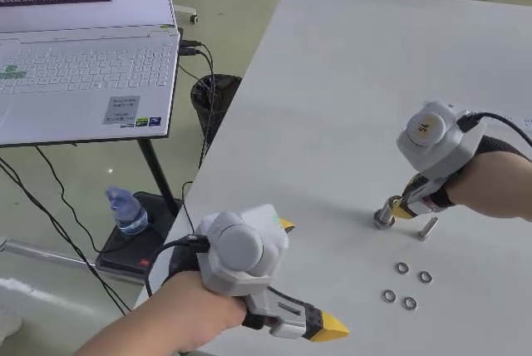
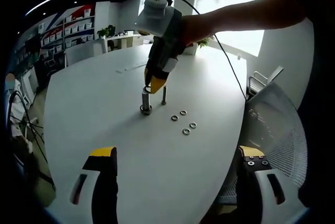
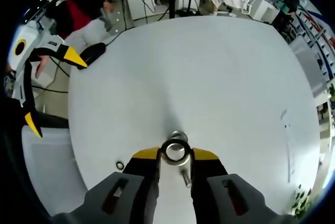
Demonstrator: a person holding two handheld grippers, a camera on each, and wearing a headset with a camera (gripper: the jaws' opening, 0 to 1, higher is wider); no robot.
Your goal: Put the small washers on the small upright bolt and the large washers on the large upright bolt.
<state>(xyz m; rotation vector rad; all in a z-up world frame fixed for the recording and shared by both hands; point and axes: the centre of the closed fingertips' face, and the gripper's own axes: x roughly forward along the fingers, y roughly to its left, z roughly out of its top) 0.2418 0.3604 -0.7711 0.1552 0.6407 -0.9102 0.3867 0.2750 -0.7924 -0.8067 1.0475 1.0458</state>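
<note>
In the right gripper view my right gripper (image 3: pixel 175 156) is shut on a large washer (image 3: pixel 175 152), held just above the top of the large upright bolt (image 3: pixel 178 137). In the head view the right gripper (image 1: pixel 401 206) stands over the large bolt (image 1: pixel 384 220), and the small bolt (image 1: pixel 428 227) is just to its right. Several small washers (image 1: pixel 406 284) lie loose on the white table in front of the bolts. My left gripper (image 1: pixel 307 277) hovers open near the table's front edge with nothing in it. The left gripper view shows the large bolt (image 2: pixel 145 101), the small bolt (image 2: pixel 164 95) and the washers (image 2: pixel 184 122).
An open laptop (image 1: pixel 83 65) sits on a stand left of the white table (image 1: pixel 332 106), with cables and a water bottle (image 1: pixel 126 209) on the floor below. The table's left edge runs diagonally past my left gripper. A mesh chair (image 2: pixel 277 124) stands beside the table.
</note>
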